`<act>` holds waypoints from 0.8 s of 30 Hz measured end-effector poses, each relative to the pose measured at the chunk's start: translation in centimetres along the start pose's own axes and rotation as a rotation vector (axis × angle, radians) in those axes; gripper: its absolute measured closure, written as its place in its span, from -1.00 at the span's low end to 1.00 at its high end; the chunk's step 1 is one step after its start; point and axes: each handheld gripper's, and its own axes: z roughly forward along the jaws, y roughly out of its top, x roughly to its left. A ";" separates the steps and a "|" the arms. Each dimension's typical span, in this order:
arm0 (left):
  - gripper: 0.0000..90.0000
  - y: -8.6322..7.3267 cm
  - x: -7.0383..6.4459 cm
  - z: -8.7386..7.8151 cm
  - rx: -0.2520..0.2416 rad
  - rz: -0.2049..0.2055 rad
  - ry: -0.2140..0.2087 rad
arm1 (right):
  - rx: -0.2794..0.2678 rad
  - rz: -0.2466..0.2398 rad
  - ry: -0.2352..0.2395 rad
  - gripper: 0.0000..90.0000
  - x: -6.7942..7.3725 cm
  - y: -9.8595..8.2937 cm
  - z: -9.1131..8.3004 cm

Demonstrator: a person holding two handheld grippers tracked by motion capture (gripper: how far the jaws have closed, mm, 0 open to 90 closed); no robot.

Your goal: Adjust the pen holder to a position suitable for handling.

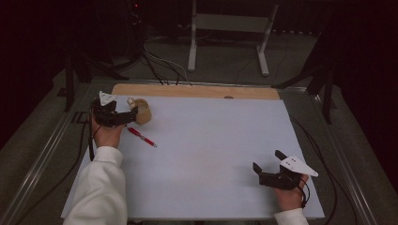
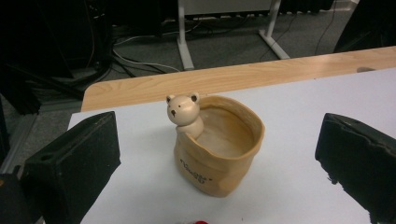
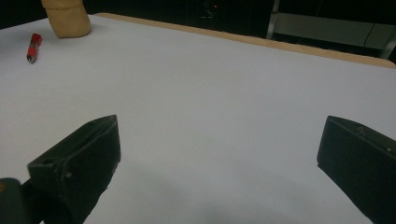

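Left gripper (image 1: 126, 114) at far-left table (image 1: 211, 154) corner, jaws wide apart, facing tan bear pot (image 2: 217, 144) w/o touching. Red pen (image 1: 141, 137) just beside pot. Right gripper (image 1: 268, 163) near-right, jaws apart, empty.
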 end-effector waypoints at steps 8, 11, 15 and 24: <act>-0.99 0.1 0.1 1.4 -0.002 -0.014 -0.004 | 0.004 0.000 0.001 -1.00 0.0 -0.1 0.0; -0.99 0.0 0.1 2.0 -0.010 -0.033 -0.014 | 0.005 0.000 -0.001 -1.00 0.0 -0.1 0.0; -0.99 0.2 0.0 2.8 -0.005 -0.030 -0.012 | 0.003 0.002 0.000 -1.00 -0.1 -0.1 -0.1; -0.97 0.4 0.7 4.1 0.006 -0.046 0.011 | 0.004 0.007 0.006 -1.00 -0.1 -0.1 0.1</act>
